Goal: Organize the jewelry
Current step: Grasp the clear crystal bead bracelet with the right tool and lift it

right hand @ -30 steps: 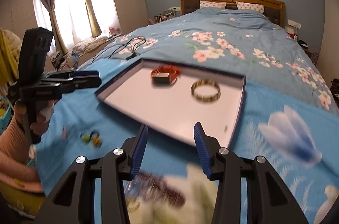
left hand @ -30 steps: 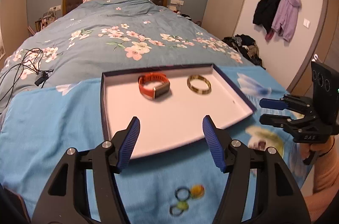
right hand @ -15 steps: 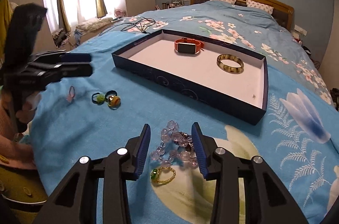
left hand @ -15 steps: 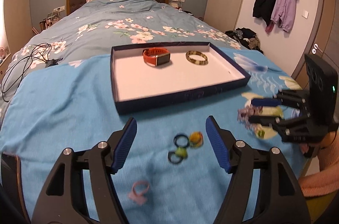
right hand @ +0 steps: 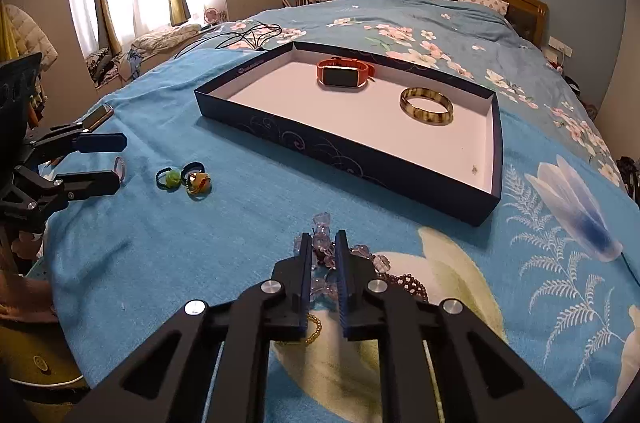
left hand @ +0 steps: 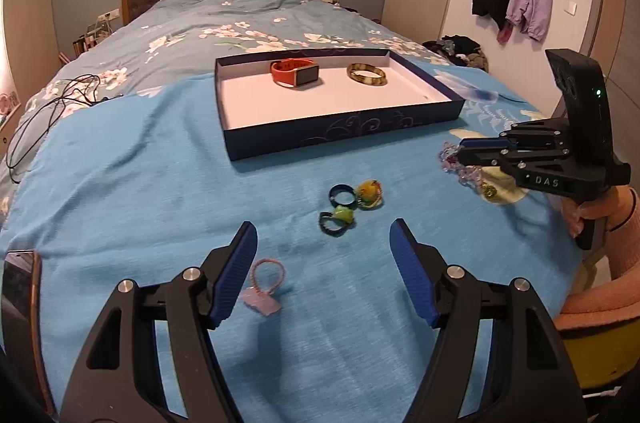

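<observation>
A dark blue tray lies on the blue bedcover and holds an orange smartwatch and a tortoiseshell bangle. My right gripper is shut on a clear crystal-bead bracelet lying on the cover. My left gripper is open and empty, above the cover. A pink ring lies by its left finger. Three small rings with green and yellow stones lie ahead of it.
A gold bead ring and a dark bead string lie under the right gripper. A phone lies at the cover's left edge. Cables trail on the floral quilt.
Both grippers pulled back from the tray and came lower. The right gripper's jaws closed on the crystal bracelet. The left gripper stayed open.
</observation>
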The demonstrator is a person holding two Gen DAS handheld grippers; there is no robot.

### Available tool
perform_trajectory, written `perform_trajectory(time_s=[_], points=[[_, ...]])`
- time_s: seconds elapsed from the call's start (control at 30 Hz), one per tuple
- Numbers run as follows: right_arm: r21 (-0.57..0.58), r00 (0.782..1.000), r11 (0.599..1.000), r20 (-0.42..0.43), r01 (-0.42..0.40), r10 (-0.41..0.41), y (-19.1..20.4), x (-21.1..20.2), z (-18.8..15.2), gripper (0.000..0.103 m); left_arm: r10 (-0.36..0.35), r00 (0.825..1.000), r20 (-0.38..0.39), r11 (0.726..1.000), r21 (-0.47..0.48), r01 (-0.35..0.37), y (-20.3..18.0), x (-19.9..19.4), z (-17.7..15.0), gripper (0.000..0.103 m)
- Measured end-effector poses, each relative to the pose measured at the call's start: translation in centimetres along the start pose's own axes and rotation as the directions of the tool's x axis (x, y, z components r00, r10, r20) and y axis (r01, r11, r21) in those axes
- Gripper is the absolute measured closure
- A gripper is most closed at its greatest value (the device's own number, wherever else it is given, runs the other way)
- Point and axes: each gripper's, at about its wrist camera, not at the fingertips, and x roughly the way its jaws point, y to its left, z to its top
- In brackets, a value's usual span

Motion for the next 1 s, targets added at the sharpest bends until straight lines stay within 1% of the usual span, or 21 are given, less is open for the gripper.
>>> perform_trajectory(time_s=[0.03,0.13,0.3,0.4,0.53,0.67,0.87,0.97,1.0], points=[[0.0,1.0,1.0,0.003,0.0,0.0,0.0,0.0,0.0,0.095,0.006,1.0,-0.004,1.0,0.002,-0.006,0.1,-0.1,0.0,0.035],[-0.004,1.0,1.0,0.017,0.01,-0.01,0.1,-0.3,0.0,0.095,0.02,1.0,-0.013,1.0,0.002,-0.02,0.5,-0.3,-0.2,0.035],[0.034,0.999,0.999,0.045,-0.008,0.007,-0.5,-1.2,0.1,0.096,0.036,0.999,-0.027,0.999,-0.018,-0.036,1.7,-0.7,-0.8,0.035],[0.065,0.996,0.998,0.087,-0.02,0.015,-1.1,-2.7,0.5,0.096,0.053,0.998,-0.042,0.998,-0.02,-0.053,2.2,-0.7,-1.1,0.037],[0.091,0.99,0.995,0.142,-0.036,0.023,-1.6,-4.7,1.1,0.096,0.04,0.997,-0.065,0.999,-0.03,-0.042,2.4,-0.3,-1.6,0.039],[0.098,0.983,0.994,0.182,-0.042,0.024,-1.7,-6.1,1.7,0.096,0.021,0.996,-0.084,0.999,-0.042,-0.024,2.7,0.1,-2.0,0.04],[0.106,0.972,0.993,0.232,-0.053,0.028,-1.9,-7.5,2.3,0.096,0.019,0.995,-0.099,0.998,-0.056,-0.024,2.8,0.3,-2.4,0.046],[0.114,0.97,0.991,0.238,-0.071,0.042,-2.1,-7.5,2.4,0.096,0.027,0.995,-0.097,0.997,-0.065,-0.033,3.0,0.2,-2.5,0.053],[0.116,0.97,0.991,0.238,-0.073,0.044,-2.0,-7.4,2.4,0.096,0.029,0.995,-0.097,0.997,-0.066,-0.036,3.1,0.2,-2.5,0.057]])
